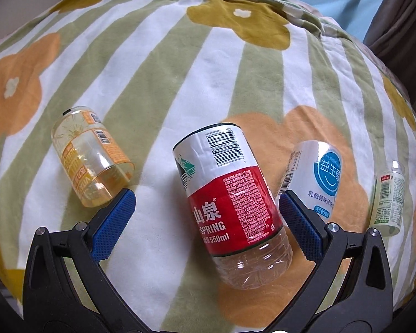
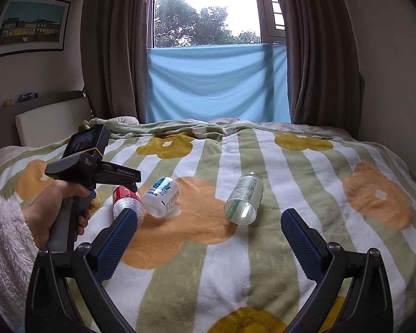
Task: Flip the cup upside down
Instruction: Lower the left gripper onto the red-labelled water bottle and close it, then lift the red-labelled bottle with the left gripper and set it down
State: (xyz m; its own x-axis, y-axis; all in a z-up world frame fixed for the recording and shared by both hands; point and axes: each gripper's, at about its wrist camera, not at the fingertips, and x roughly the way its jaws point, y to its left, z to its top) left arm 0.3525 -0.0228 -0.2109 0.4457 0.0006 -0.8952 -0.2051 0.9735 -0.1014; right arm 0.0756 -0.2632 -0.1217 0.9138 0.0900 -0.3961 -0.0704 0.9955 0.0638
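Note:
Several cut-bottle cups lie on their sides on the striped flower blanket (image 1: pixel 180 69). The red-and-white labelled cup (image 1: pixel 230 194) lies between the open fingers of my left gripper (image 1: pixel 205 202), not gripped. It also shows in the right wrist view (image 2: pixel 126 201). An orange-labelled clear cup (image 1: pixel 90 161) lies to its left. A white cup with a blue logo (image 1: pixel 316 177) lies to its right and shows in the right wrist view (image 2: pixel 160 195). A pale green-labelled cup (image 1: pixel 388 197) lies farther right, ahead of my open, empty right gripper (image 2: pixel 209 216), where it shows (image 2: pixel 244 198).
The blanket (image 2: pixel 263 249) covers a bed. A hand holds the left gripper's handle (image 2: pixel 69 213) at the left of the right wrist view. A headboard (image 2: pixel 50 119), curtains (image 2: pixel 319 55) and a blue cloth (image 2: pixel 216 83) under the window stand behind the bed.

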